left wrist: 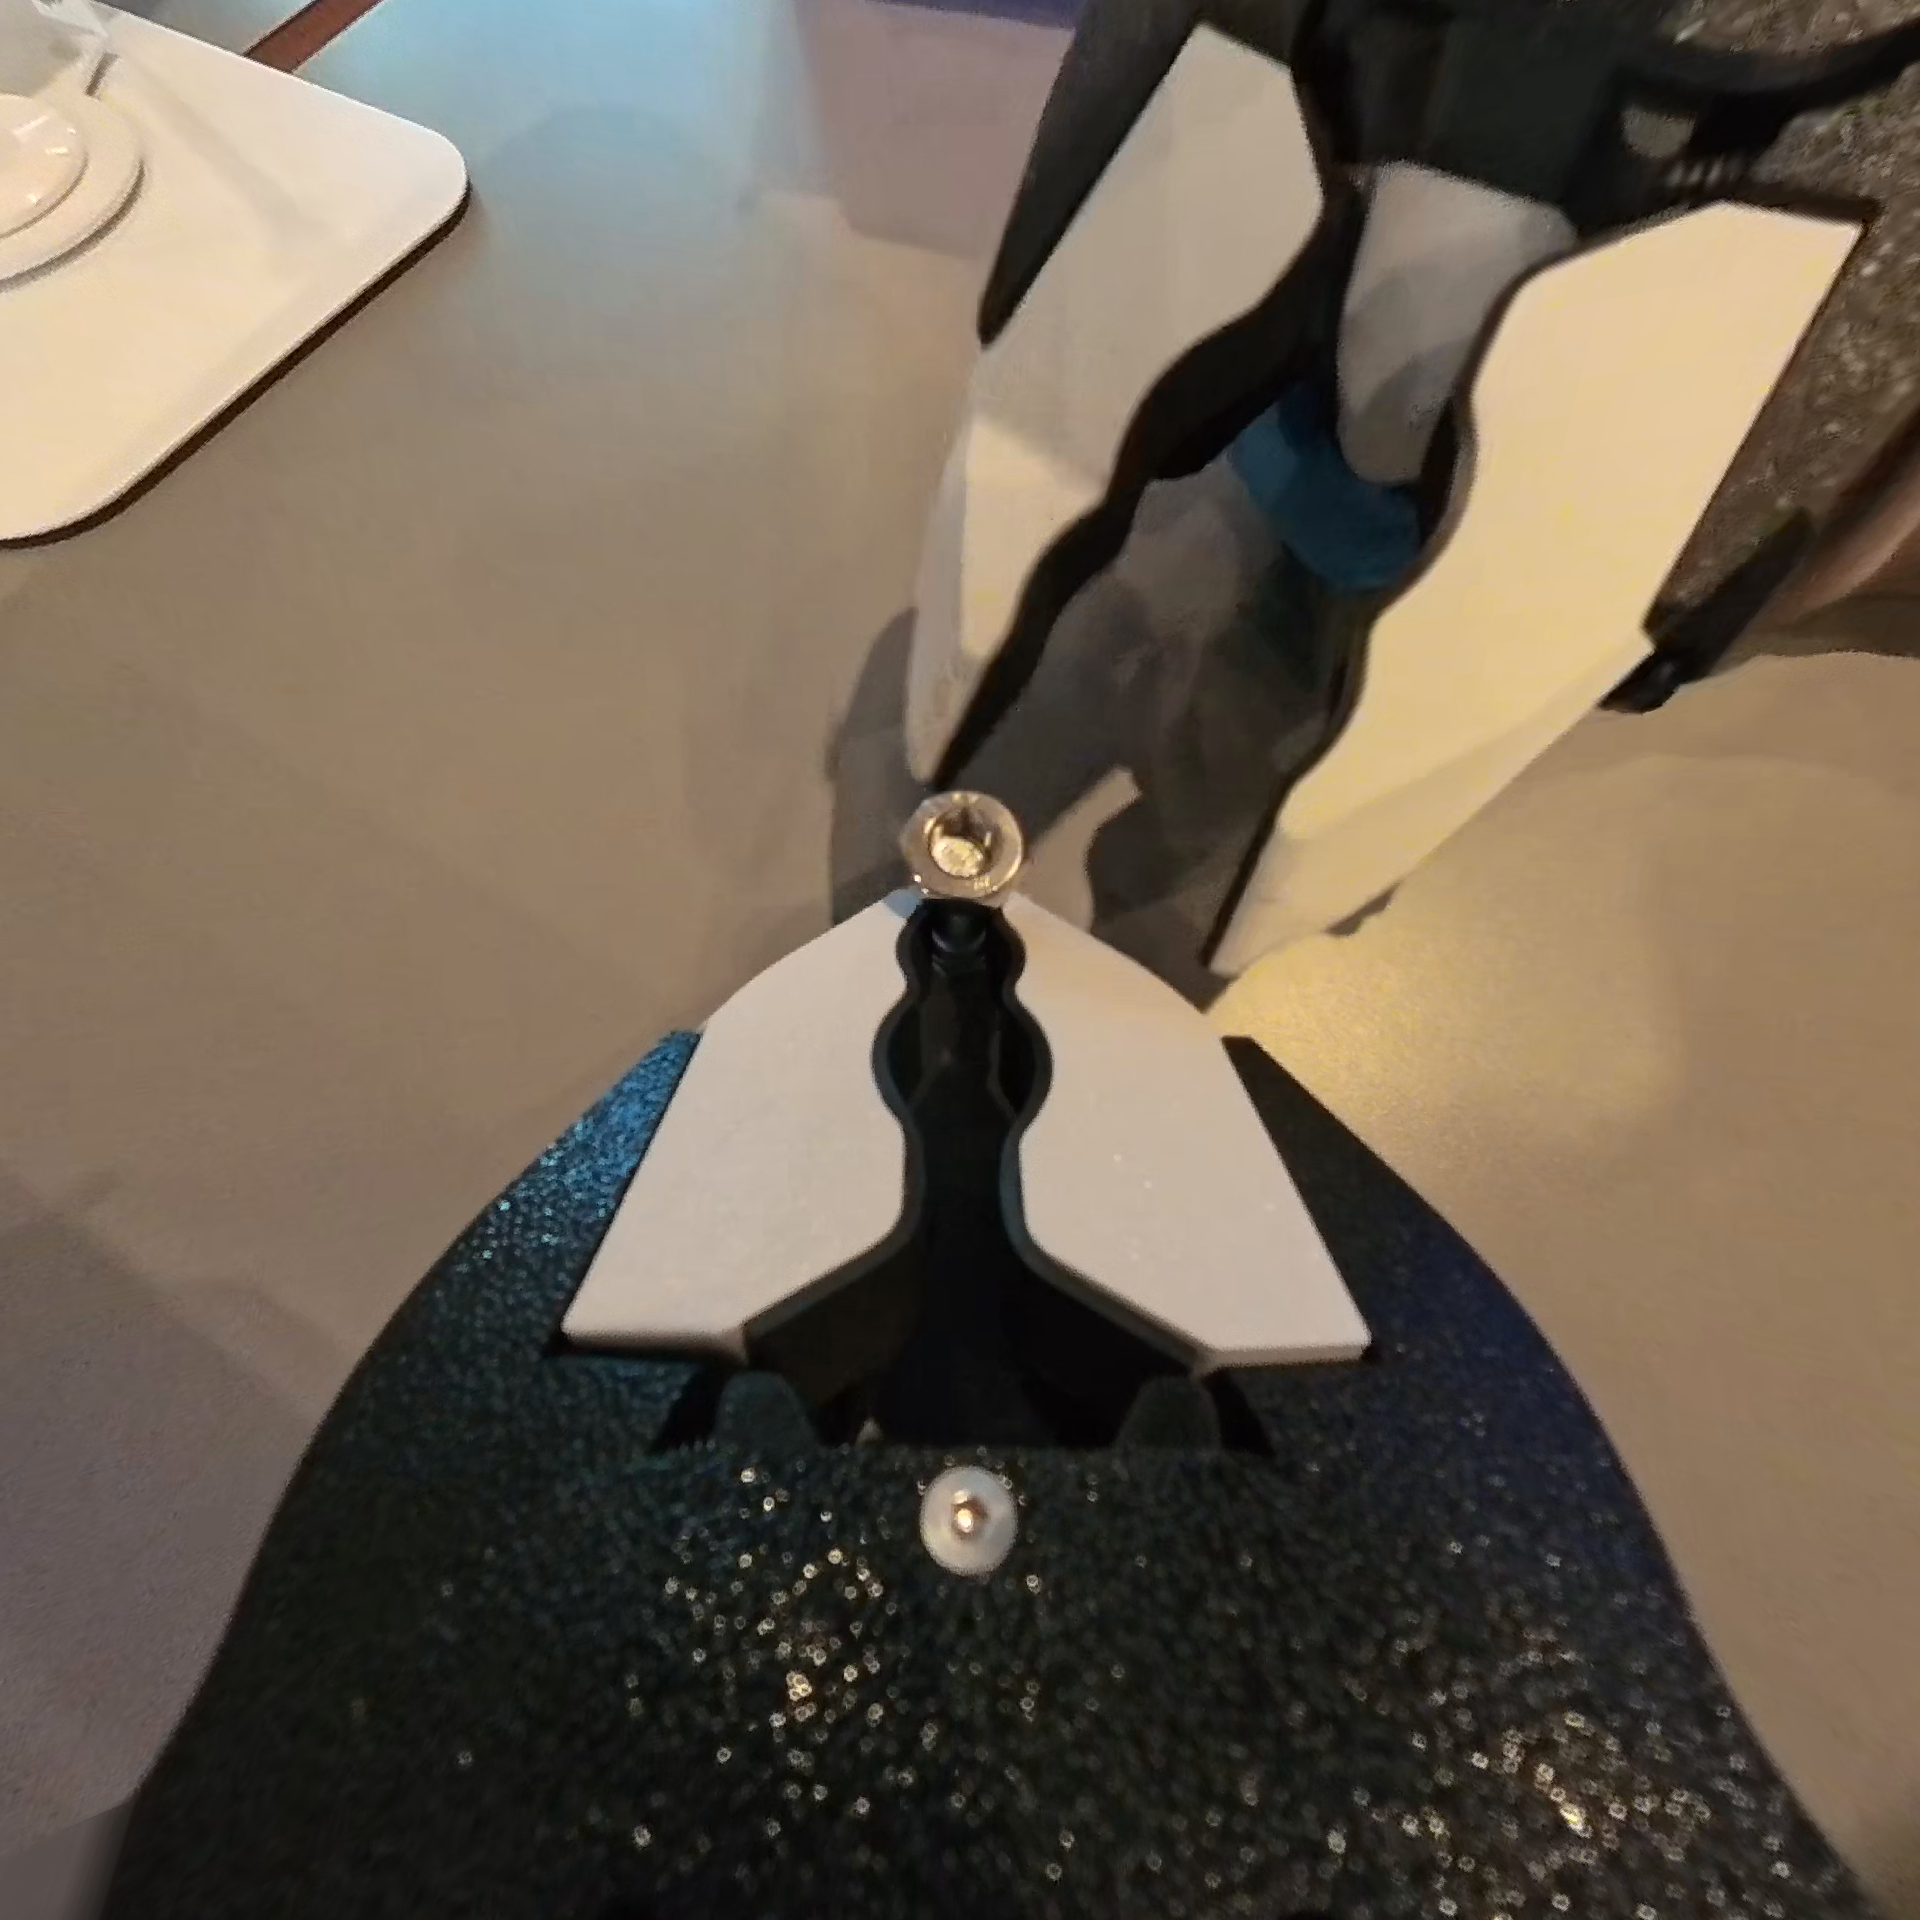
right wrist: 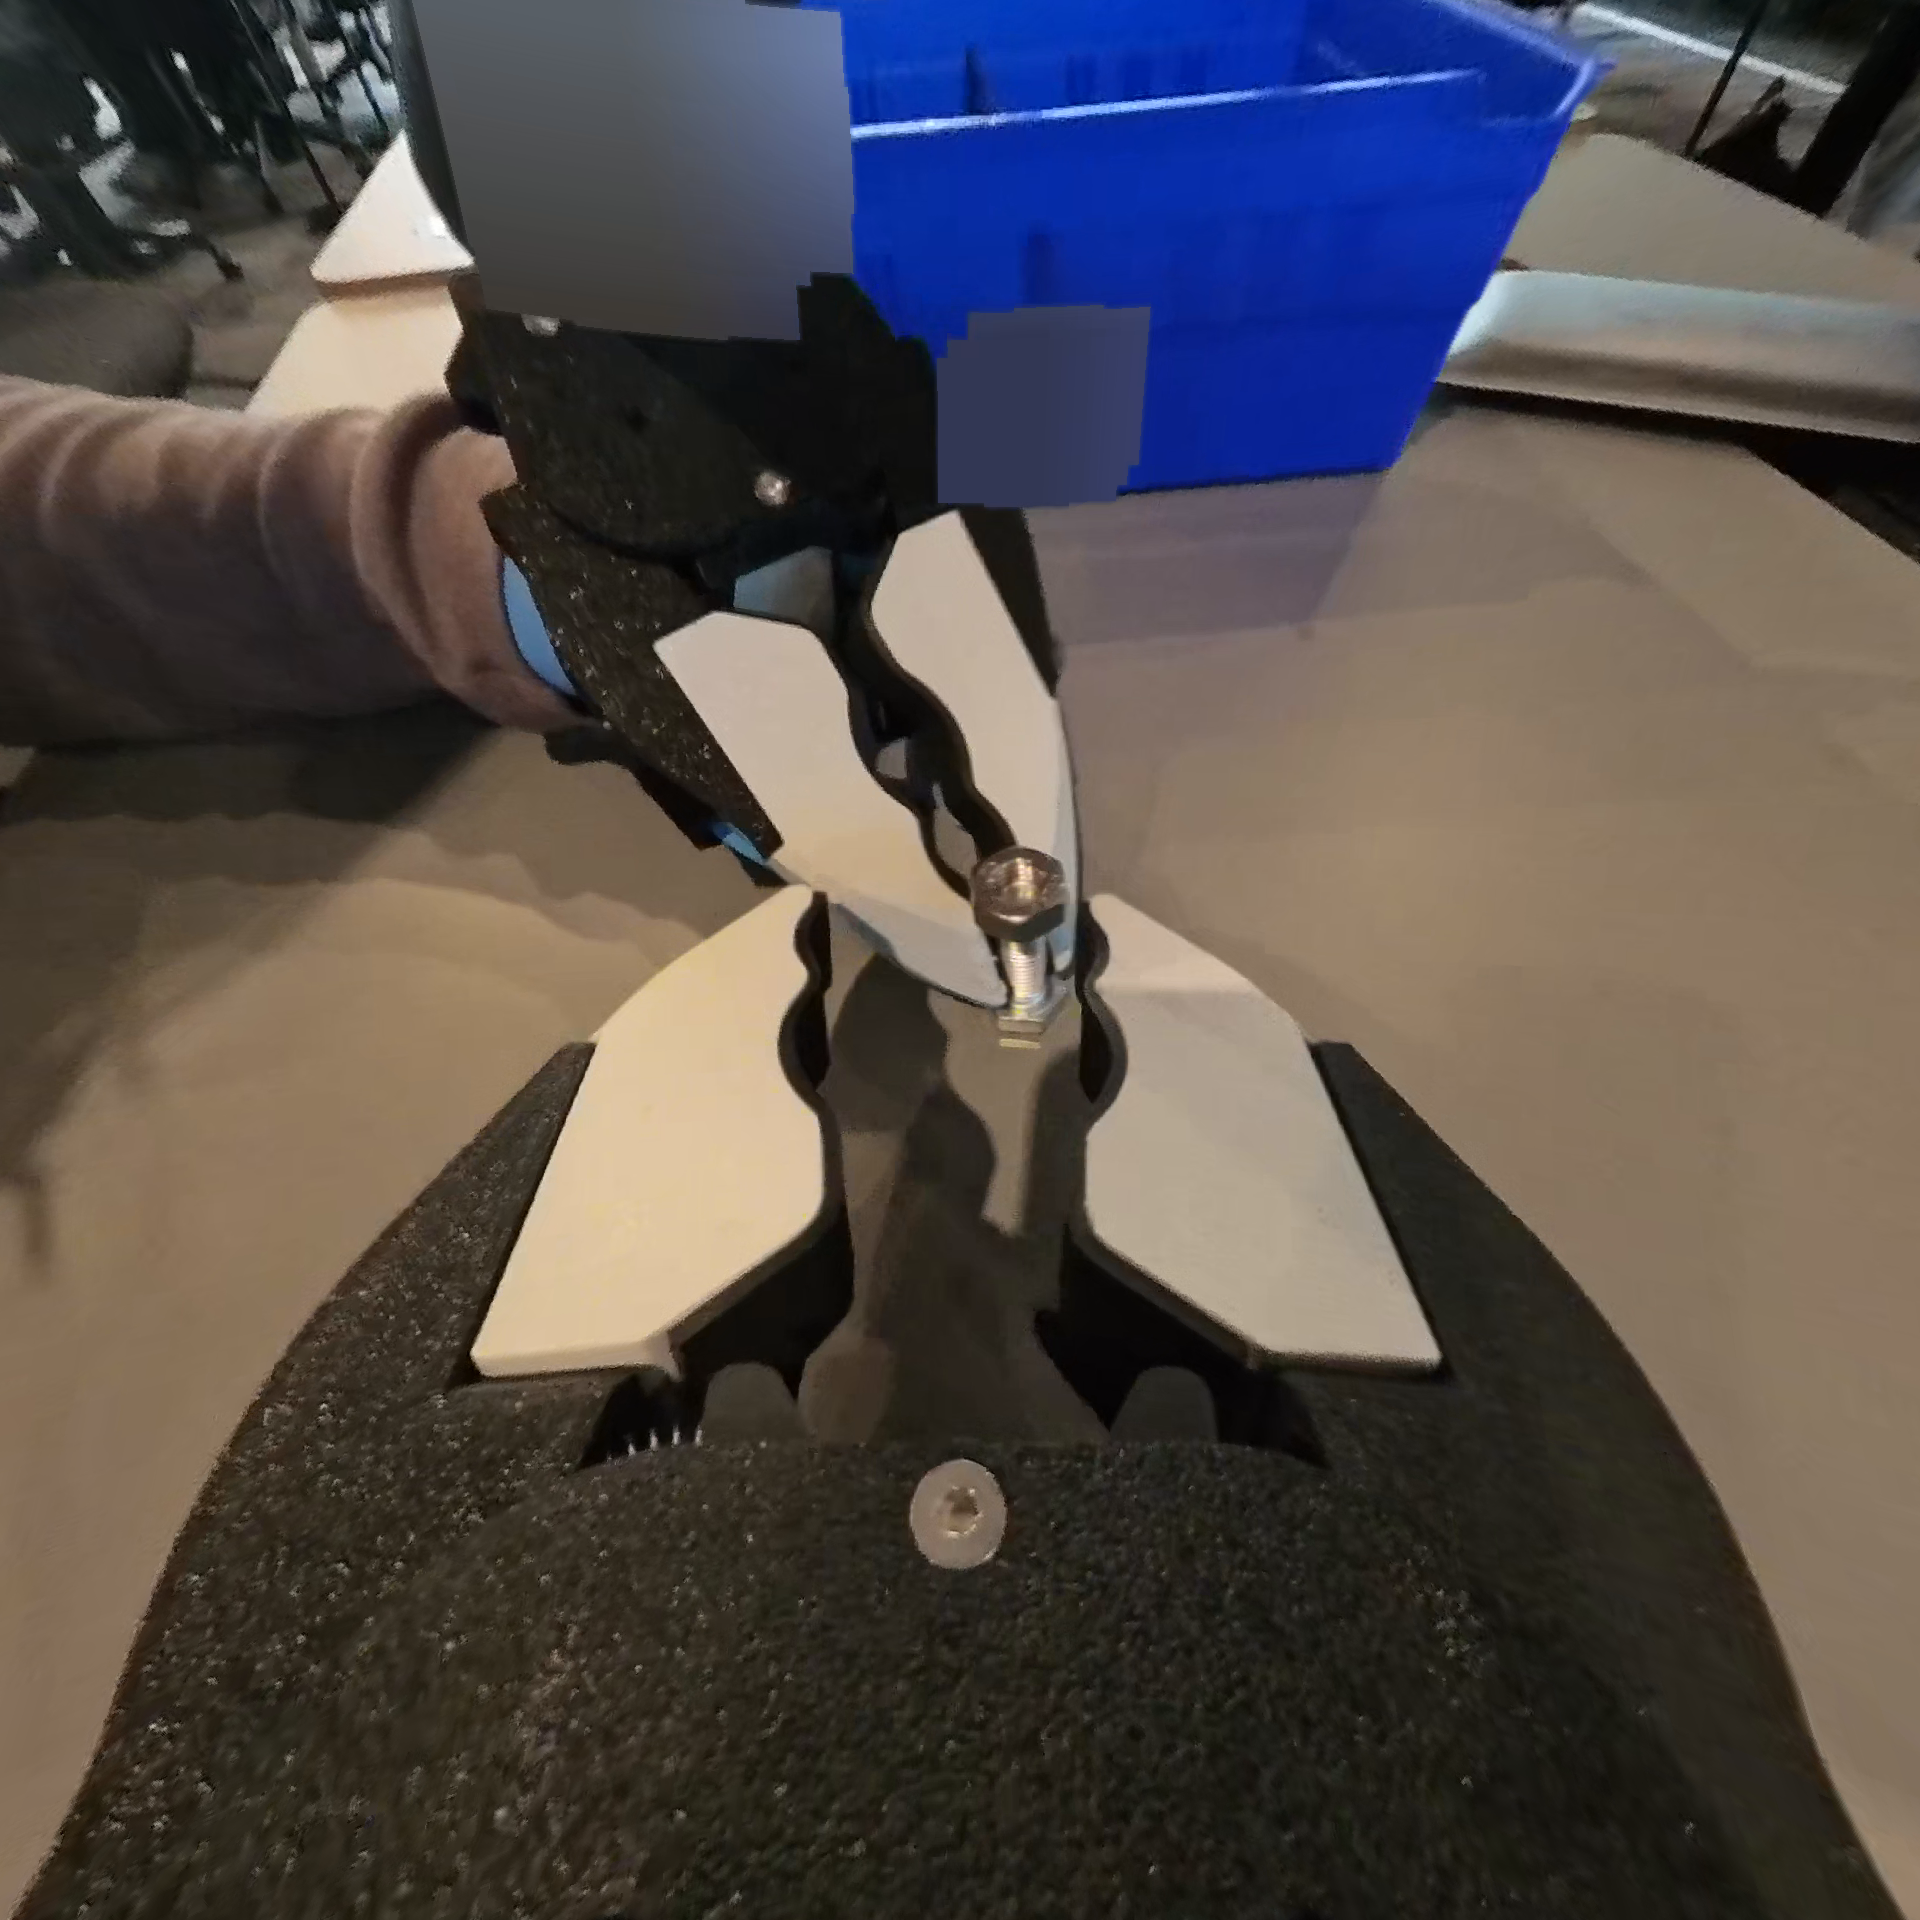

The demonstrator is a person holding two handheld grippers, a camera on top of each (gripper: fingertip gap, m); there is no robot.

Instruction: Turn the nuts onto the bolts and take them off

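Table (right wrist: 1558,883): grey-beige, matte, flat, carries everything. Blue bin (right wrist: 1195,260) sits at 12 o'clock in the right wrist view, well behind the work. White tray (left wrist: 208,260) with a clear glass item on it at 10 o'clock in the left wrist view, well apart from the work. Chair legs and dark floor past the far table edge; room is dim, warm light.

Left hand-held gripper (right wrist: 1023,961): comes in from 11 o'clock in the right wrist view, tips angled down at the table, a sleeved arm behind it. It pinches the bolt (right wrist: 1018,961) low on the threaded shank, just above the head. Bolt stands upright, long axis vertical, head down on or just above the table; can't tell which.

Right hand-held gripper (right wrist: 945,914): spread, holding nothing. Its tips flank the left gripper's tips and the bolt. From the left wrist view it (left wrist: 1101,852) hangs in from 1 o'clock, tips pointing down, just beside the nut.

Nut (right wrist: 1016,888): on the top end of the bolt, at 12 o'clock off the right fingertips, slightly above and right of their midline. Bolt end shows through the nut bore (left wrist: 966,854), so I'd say it's threaded on by a few turns.

Judgement: right gripper is the free one and the nearer to the nut. Coming move turns on centring its fingers on the nut flats and turning about the vertical bolt axis while the left holds the shank.
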